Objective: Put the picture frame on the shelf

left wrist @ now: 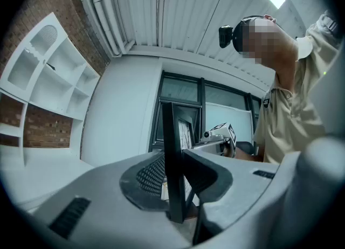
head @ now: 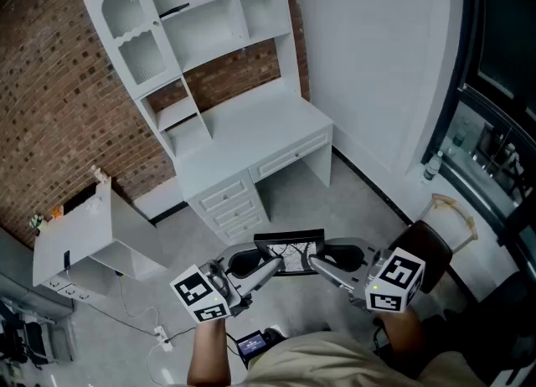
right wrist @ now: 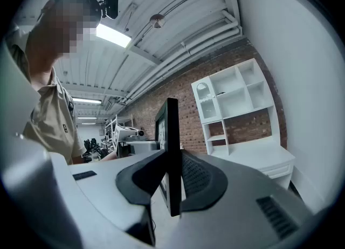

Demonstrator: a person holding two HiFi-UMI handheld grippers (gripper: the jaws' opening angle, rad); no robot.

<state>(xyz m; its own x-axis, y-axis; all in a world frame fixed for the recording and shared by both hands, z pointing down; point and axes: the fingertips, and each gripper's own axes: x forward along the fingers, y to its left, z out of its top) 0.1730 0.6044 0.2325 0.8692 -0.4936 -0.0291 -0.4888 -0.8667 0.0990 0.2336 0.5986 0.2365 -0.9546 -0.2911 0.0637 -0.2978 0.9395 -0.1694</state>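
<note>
A black picture frame (head: 290, 252) with a line drawing hangs level between both grippers, low in the head view. My left gripper (head: 270, 267) is shut on the frame's left edge, and the frame (left wrist: 173, 156) stands edge-on between its dark pads. On the opposite edge my right gripper (head: 316, 263) is shut, the frame (right wrist: 171, 153) clamped upright between its pads. The white shelf unit (head: 197, 38) with open compartments stands above a white desk against the brick wall, well ahead of the frame. The same shelf (right wrist: 234, 99) shows beyond the right gripper.
A white desk with drawers (head: 251, 155) sits under the shelf. A white cabinet (head: 79, 239) stands at left with cables and a power strip (head: 159, 339) on the floor. A dark chair (head: 431, 247) and a window wall (head: 494, 84) are at right. Grey floor lies between me and the desk.
</note>
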